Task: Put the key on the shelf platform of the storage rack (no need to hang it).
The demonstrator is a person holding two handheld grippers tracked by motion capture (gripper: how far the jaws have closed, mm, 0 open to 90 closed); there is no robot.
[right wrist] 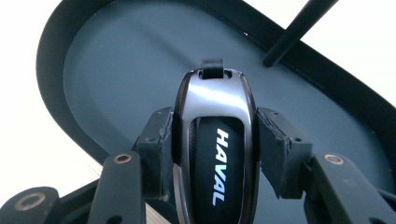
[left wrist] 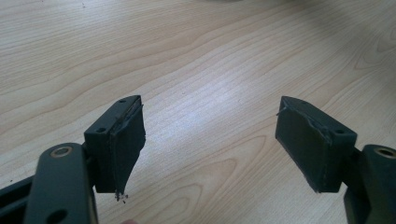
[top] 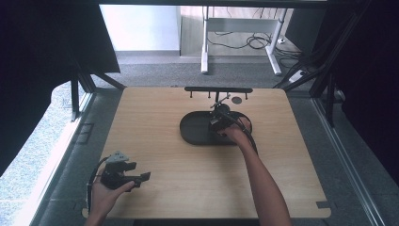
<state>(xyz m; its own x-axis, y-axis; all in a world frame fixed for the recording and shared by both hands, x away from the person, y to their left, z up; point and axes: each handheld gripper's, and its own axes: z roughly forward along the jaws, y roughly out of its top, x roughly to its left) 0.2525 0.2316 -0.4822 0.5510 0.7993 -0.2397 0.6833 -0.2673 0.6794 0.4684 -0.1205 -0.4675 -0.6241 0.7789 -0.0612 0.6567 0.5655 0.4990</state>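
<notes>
Off at the near left corner of the table (top: pixel 155 155), left gripper (top: pixel 143 177) idling in the hand, jaws spread wide over bare pale woodgrain, nothing between them. Worn black pads (left wrist: pixel 127 140), frayed along the edges. Over to the right now: right gripper (right wrist: pixel 215 140) poised above the tray (right wrist: pixel 107 79), jaws squeezed in on both flanks of a car key fob (right wrist: pixel 215 154), loop end pointing away from the tool. Glossy, rounded, chrome-edged shell with white lettering on a black face — slippery stuff, probably. Best kept square between the pads, grip steady and level, no twisting, lowered gently if headed for the tray floor. Tray itself a dark oval, matte, with a raised rim. Beyond it, a black rack (top: pixel 218 89) with small pegs along the far edge.
</notes>
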